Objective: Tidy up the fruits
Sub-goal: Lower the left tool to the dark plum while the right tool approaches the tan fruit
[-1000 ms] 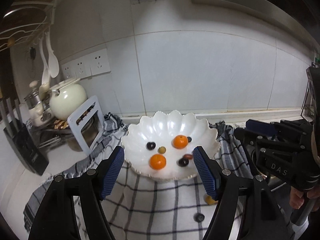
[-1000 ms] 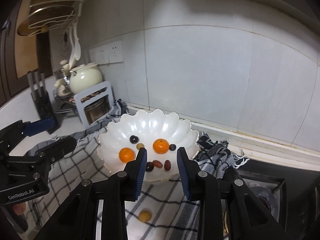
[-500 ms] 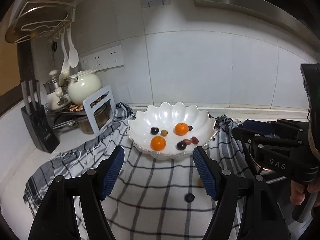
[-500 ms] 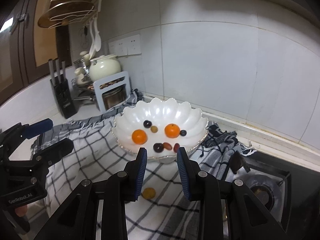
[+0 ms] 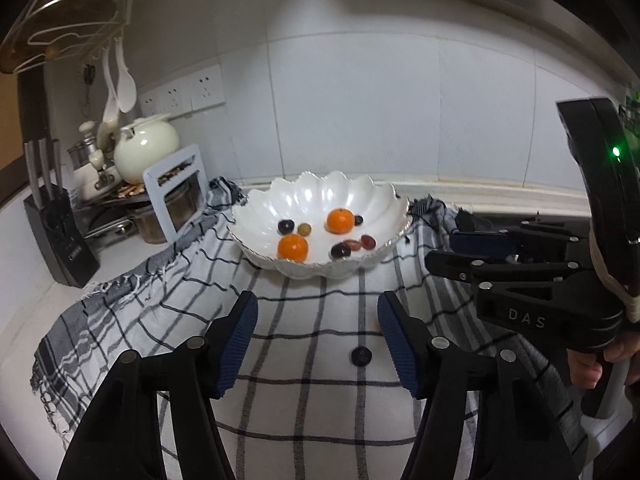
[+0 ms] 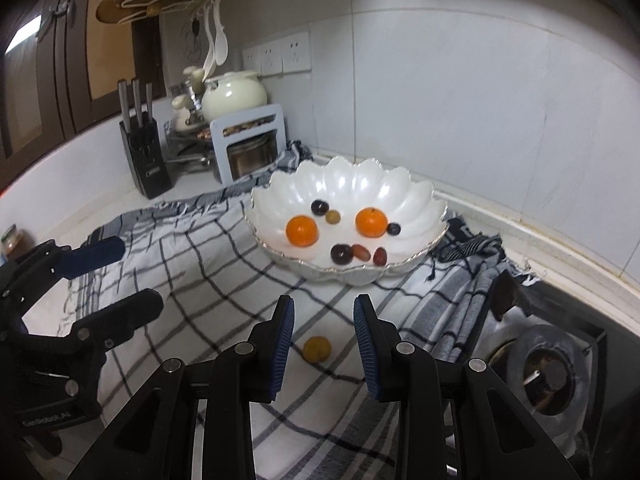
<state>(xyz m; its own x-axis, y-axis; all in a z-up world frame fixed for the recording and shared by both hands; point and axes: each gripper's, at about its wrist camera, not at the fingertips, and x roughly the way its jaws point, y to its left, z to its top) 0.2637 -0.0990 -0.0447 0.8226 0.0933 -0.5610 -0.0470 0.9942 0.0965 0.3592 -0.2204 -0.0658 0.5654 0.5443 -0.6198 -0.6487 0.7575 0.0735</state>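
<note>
- I see a white scalloped bowl (image 6: 416,196) standing upright on the checked cloth (image 6: 208,280), near the wall.
- In the bowl lie two oranges (image 6: 302,231), three dark grapes (image 6: 319,207), one greenish grape (image 6: 332,217) and two reddish oval fruits (image 6: 361,251).
- A small yellow-orange fruit (image 6: 317,348) lies on the cloth, outside the bowl.
- A dark grape (image 5: 361,356) also lies alone on the cloth.

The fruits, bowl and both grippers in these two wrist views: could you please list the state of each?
Bowl: upright on the checked cloth, holding two oranges and several small fruits.
Yellow fruit: loose on the cloth, between the right fingers, untouched.
Dark fruit: loose on the cloth, between the left fingers, untouched.
Left gripper: open, just been closing.
Right gripper: open, narrow gap, empty.
</note>
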